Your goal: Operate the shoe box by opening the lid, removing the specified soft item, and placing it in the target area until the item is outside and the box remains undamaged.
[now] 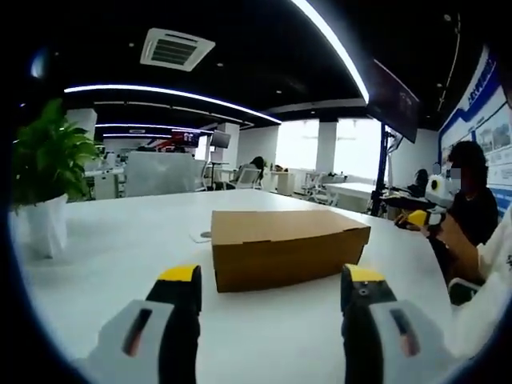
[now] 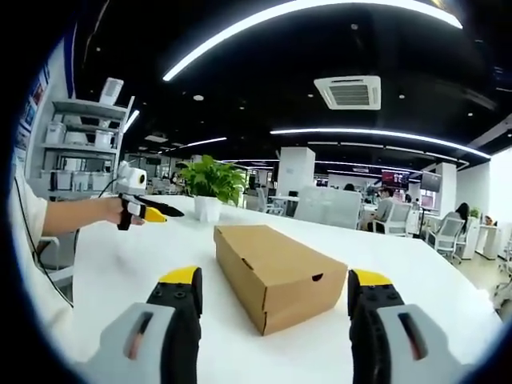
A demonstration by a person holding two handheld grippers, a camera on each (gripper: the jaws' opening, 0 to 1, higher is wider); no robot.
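Left gripper view
Box: a plain brown cardboard shoe box (image 1: 288, 246), lid shut, lay flat on the white table (image 1: 112, 264), one long side facing the camera.
Left gripper (image 1: 272, 292): its two grey, yellow-tipped jaws stood wide apart with nothing between them; the tips were short of the box and clear of it, the box sitting in the gap as seen from behind.
Plant: a leafy green plant in a white pot (image 1: 46, 180) stood on the table well to the left of the box.
Small mark: a flat, pale round thing (image 1: 202, 236) lay on the table just behind the box's left corner; too small to identify.
Other side: a person's hand with the right gripper (image 1: 422, 218) was at the table's right edge, well apart from the box; I could not tell from here how its jaws stood.

Right gripper view
Box: the same box (image 2: 276, 272) lay corner-on, lid closed, a small finger notch on the near end face.
Right gripper (image 2: 274, 292): jaws spread wide and empty, tips near the box but not touching.
Left gripper: held in a hand at the left, above the table, apart from the box.
Plant: beyond the box on the far side of the table.
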